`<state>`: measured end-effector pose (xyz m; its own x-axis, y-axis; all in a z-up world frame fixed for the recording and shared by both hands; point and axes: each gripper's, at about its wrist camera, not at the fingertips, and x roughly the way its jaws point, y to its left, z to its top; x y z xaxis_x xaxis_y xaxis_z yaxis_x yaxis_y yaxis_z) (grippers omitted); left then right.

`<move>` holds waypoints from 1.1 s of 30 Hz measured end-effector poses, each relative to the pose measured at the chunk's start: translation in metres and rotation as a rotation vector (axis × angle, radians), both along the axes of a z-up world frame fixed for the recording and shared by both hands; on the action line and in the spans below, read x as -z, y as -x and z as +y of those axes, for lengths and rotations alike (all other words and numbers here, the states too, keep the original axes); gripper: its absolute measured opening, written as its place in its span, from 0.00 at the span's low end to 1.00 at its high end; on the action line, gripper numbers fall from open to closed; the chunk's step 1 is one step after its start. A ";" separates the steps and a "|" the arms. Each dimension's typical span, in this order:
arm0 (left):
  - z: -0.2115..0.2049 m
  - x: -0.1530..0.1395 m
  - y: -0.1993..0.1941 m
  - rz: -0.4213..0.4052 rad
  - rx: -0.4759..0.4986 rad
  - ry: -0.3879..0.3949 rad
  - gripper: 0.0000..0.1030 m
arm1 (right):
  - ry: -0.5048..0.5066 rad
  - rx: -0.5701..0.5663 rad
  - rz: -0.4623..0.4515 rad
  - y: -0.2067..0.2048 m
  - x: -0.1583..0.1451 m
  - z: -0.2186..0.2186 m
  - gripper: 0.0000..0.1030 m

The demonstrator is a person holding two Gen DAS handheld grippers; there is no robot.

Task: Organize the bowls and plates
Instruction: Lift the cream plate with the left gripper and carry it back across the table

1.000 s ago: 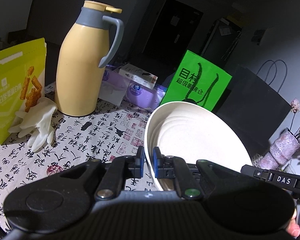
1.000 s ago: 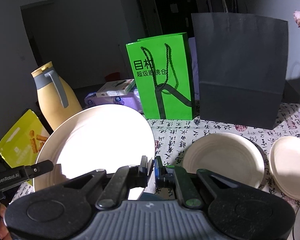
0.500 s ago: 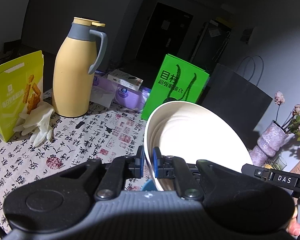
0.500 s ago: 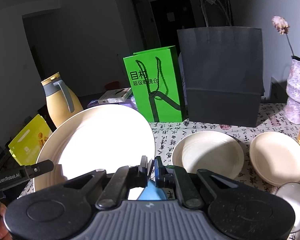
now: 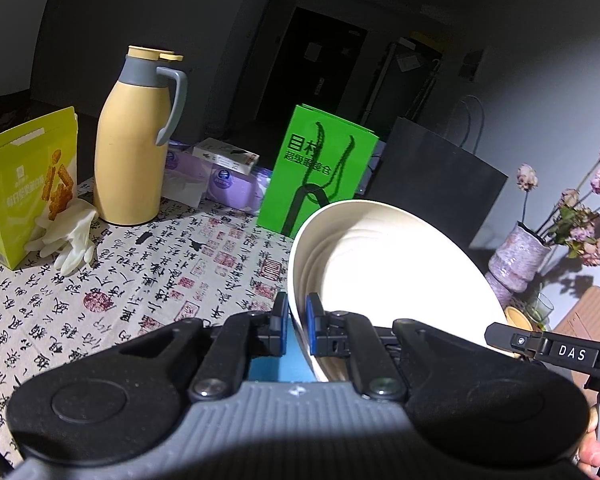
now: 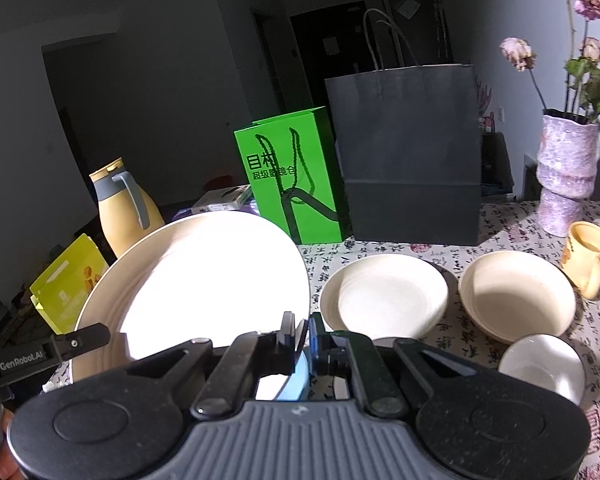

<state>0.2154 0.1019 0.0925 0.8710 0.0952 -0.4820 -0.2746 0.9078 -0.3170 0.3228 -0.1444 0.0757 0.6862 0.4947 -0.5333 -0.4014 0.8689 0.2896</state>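
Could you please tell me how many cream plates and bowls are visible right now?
4: large plate held by both grippers, shallow plate on the table, deep bowl to its right, small bowl nearest. Others may be hidden.

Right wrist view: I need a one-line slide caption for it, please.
Both grippers' fingers pinch opposite rims of a large cream plate, held above the patterned tablecloth beside smaller bowls.

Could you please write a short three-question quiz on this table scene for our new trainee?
1. True or false: both grippers clamp the rim of the large plate.
2. What stands directly behind the shallow plate on the table?
A. black paper bag
B. a kettle
C. a toaster
3. Name the yellow container with the grey handle at the far left.

Key:
1. True: left gripper, right gripper.
2. A
3. The thermos jug.
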 end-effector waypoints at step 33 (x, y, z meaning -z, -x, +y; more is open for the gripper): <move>-0.086 0.024 0.044 0.014 0.149 -0.024 0.09 | -0.060 0.095 -0.004 0.081 0.031 -0.107 0.07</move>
<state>0.1718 0.0158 0.0681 0.8695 -0.0231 -0.4933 -0.1401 0.9463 -0.2914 0.2421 -0.2513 0.0448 0.7338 0.4579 -0.5018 -0.3191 0.8845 0.3404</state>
